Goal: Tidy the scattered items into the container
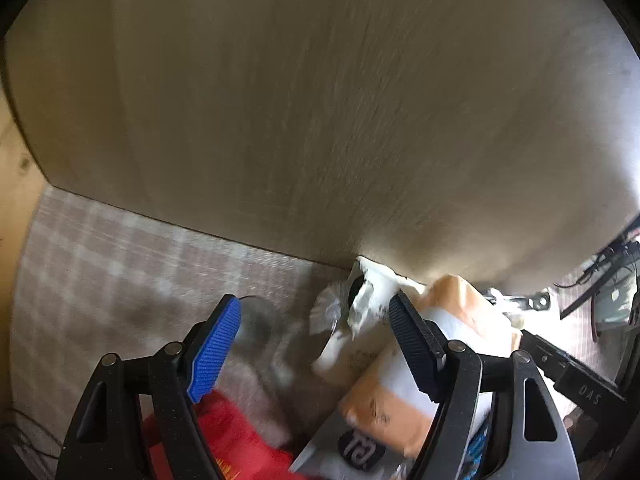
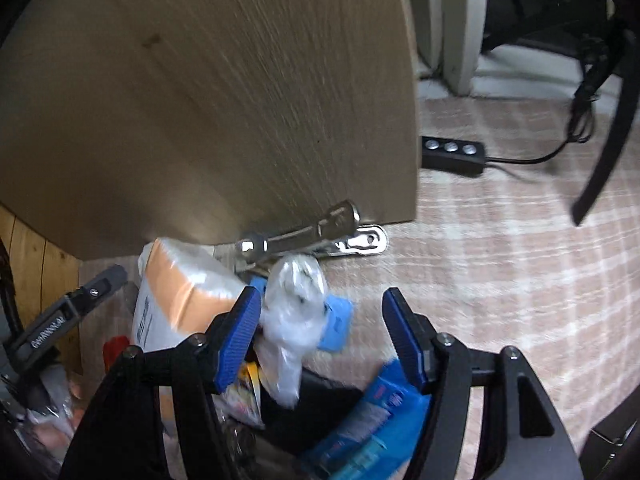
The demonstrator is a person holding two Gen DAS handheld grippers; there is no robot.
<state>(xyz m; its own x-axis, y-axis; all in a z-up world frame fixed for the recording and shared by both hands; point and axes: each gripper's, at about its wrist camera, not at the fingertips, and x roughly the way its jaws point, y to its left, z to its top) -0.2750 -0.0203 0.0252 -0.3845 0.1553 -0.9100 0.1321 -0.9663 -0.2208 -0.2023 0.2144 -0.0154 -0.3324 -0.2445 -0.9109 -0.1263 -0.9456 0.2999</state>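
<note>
Both the left hand-held gripper point(image 1: 316, 344) and the right hand-held gripper point(image 2: 320, 336) hang released, grasping nothing. The orange-and-white plastic packet point(image 2: 180, 292) lies on the checked carpet point(image 2: 500, 272) against the wooden panel point(image 2: 220, 100), amid other wrappers; no container is clearly visible. I'd centre the jaws over one packet before closing.

You see an orange-and-white packet point(image 2: 180, 280), a red packet point(image 1: 236, 436), a blue pouch point(image 2: 372, 424) and a pink-and-white checked rug point(image 2: 520, 272).

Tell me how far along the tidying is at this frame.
No container is identifiable, so nothing looks done. Both the left gripper and right gripper are open and empty. The orange-and-white packet, clear plastic bag, blue packet and red item remain piled on the carpet.
</note>
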